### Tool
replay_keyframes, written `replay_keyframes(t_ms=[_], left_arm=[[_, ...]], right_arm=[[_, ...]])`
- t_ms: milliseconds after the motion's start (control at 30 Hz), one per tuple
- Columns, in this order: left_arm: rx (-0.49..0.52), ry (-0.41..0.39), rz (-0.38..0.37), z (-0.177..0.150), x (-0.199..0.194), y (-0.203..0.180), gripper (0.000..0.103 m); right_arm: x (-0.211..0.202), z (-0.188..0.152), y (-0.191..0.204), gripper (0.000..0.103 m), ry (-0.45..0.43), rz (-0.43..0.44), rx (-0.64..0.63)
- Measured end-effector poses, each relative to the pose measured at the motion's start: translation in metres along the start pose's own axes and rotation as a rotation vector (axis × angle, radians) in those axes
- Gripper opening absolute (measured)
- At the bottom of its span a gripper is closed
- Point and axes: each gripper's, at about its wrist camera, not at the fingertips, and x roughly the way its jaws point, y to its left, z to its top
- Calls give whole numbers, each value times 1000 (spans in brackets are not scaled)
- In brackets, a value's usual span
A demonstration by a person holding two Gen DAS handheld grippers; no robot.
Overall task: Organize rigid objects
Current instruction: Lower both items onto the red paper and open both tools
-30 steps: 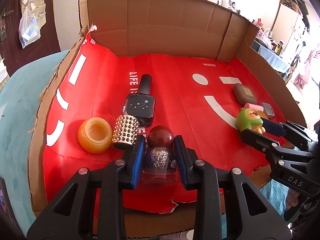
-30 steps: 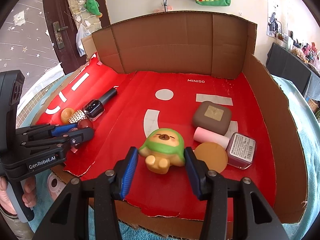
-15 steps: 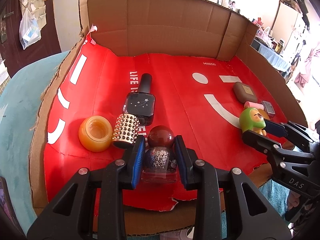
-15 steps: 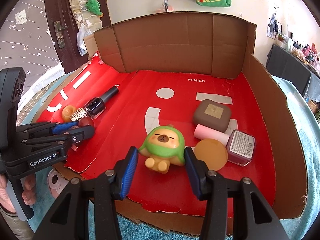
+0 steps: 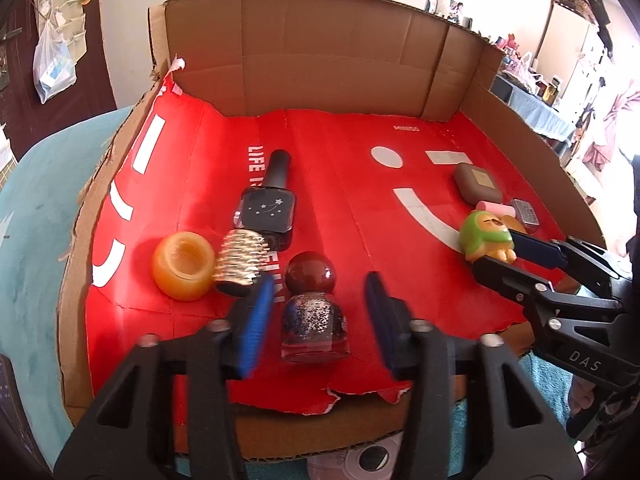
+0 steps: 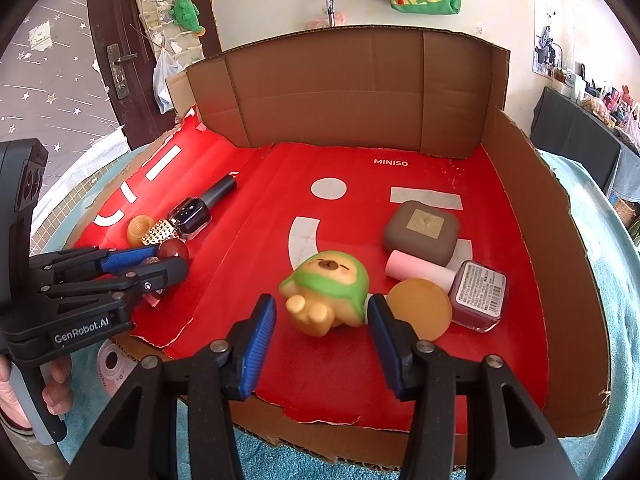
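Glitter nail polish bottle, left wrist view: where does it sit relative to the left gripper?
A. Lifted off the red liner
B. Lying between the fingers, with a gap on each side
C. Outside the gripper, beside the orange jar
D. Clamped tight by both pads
B: the glitter nail polish bottle lies on the red liner between the opening fingers of the left gripper, neither pad touching it.

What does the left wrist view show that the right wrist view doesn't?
Only the left wrist view: the glitter bottle whole, lying free between the left gripper's opening jaws, pads clear of it.

Only the right wrist view: the pink bottle's label, the amber disc whole, and a hand holding the left gripper.

Both: the green toy between the right gripper's opening jaws, black bottle, studded cap, amber ring, brown case.
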Motion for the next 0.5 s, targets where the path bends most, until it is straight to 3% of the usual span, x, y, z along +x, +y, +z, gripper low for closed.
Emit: replay_keyframes(t_ms=[33,67,500], left_arm=[[4,-14,9,0,-2,-2,65],[11,-29,23,0,-5,-3,66],[25,-70,73,1,-18,-7,73]], right_arm=[[0,0,0,54,-2,0,-1],[-1,0,1,55,-3,1,-1],[-14,-1,3,64,-27,14,-6]])
